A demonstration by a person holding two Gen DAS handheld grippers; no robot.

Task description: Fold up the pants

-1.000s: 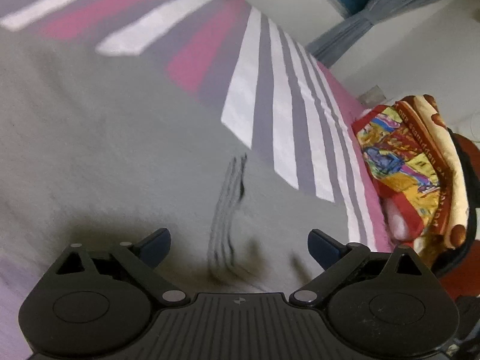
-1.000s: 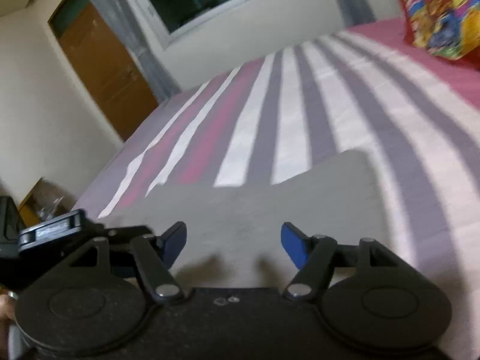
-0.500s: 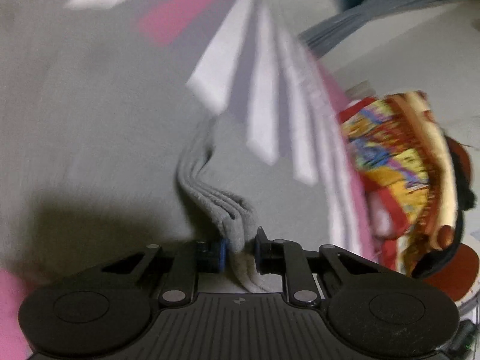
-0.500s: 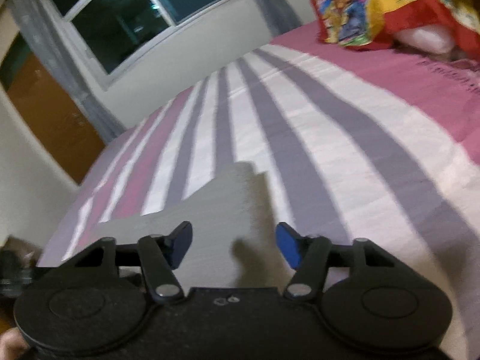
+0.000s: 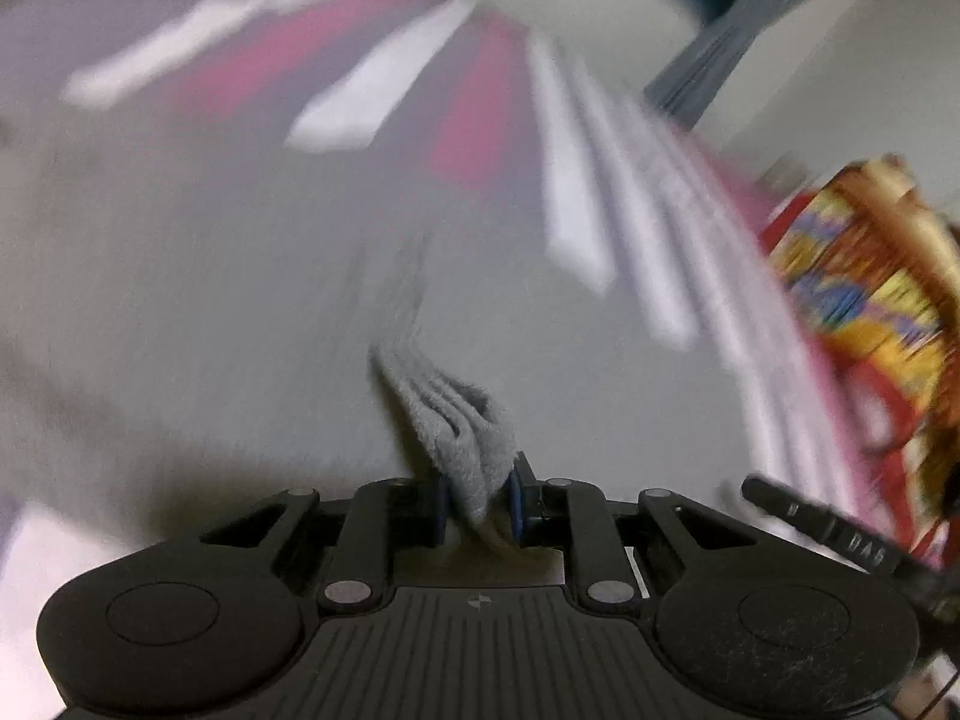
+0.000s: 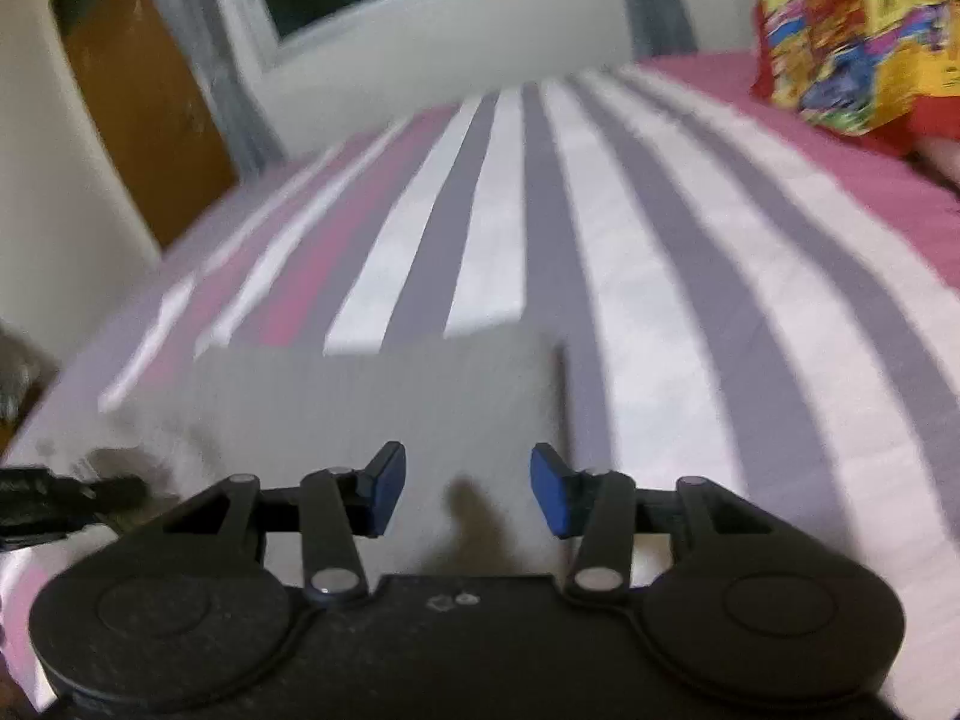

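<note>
Pants (image 5: 252,324) of grey knit lie flat on the striped bed (image 6: 690,276), a stacked edge pinched up so the layers lift together for the fold. Left tool (image 5: 477,501) is clamped on that bunch, angled downward. Right tool (image 6: 468,489), also tilted down, has just been narrowing, pads apart over the cloth's corner, gripping nothing.

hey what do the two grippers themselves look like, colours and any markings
Both the left gripper and the right gripper are matte black, with two round housings, silver pivot pins and linkage arms. Finger pads are blue. The left body is ribbed with a small round emblem.
</note>
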